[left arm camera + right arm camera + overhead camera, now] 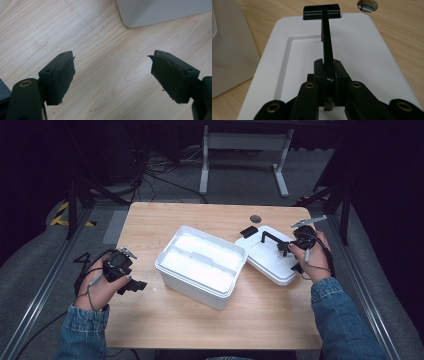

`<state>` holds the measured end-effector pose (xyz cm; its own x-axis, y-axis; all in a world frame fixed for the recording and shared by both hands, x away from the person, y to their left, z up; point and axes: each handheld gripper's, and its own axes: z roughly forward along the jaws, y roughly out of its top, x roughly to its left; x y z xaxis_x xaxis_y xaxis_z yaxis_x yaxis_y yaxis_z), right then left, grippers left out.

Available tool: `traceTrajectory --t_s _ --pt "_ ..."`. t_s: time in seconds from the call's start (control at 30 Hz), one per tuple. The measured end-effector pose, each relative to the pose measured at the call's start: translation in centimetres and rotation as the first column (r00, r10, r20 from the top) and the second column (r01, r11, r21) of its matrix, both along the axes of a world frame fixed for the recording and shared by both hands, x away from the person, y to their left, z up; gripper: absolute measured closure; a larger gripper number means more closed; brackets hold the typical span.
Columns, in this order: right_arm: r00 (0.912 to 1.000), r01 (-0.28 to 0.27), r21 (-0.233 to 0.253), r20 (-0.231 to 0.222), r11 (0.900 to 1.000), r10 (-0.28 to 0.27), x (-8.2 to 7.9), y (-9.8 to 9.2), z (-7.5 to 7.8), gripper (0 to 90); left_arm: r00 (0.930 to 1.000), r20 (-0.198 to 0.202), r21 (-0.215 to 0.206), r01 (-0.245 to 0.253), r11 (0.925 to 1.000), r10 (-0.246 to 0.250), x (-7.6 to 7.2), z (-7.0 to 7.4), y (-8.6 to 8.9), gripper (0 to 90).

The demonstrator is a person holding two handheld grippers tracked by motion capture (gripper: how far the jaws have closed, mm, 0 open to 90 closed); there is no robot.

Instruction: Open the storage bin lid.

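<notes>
Right tongs (329, 82) are clamping the black handle (326, 42) of the white lid (362, 50), jaws closed flat on either side of the bar near its near end. The lid (265, 252) is sitting on the table (165, 325) toward the right edge, just beside the open box (202, 265), overlapping or touching the box's right rim; can't tell which from the high view. Gripping by the handle looks deliberate: it's the only raised part on the lid, so it's giving the tongs something thin to bite. Whether the lid is resting flat or slightly lifted isn't readable. Left tongs (112, 75) are spread wide with nothing between them, hovering over bare wood near the left edge, with a corner of the box (160, 12) at the top of that view. Left hand (102, 280) is parked clear of the box, probably leaving room for the lid and staying free to steady the box if needed. Box is sitting mid-table, turned diagonal to the edges, interior washed out white; a divider or inner tray seems to be in there but the detail is blown out. A black clip (322, 11) is sitting at the lid's far edge; the near one is hidden behind the tongs. A small round hole (367, 5) in the table near the far edge is cut off at the top of the right gripper view.
</notes>
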<state>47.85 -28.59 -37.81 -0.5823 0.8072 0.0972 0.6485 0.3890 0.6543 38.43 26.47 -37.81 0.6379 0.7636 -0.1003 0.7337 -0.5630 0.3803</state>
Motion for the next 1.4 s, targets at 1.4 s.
traceTrajectory --t_s 1.4 --pt "0.9896 0.065 -0.001 -0.128 0.998 -0.065 -0.2 -1.6 -4.6 77.0 0.9999 -0.004 0.010 0.017 0.9998 -0.017 0.5 -0.2 -0.4 19.6"
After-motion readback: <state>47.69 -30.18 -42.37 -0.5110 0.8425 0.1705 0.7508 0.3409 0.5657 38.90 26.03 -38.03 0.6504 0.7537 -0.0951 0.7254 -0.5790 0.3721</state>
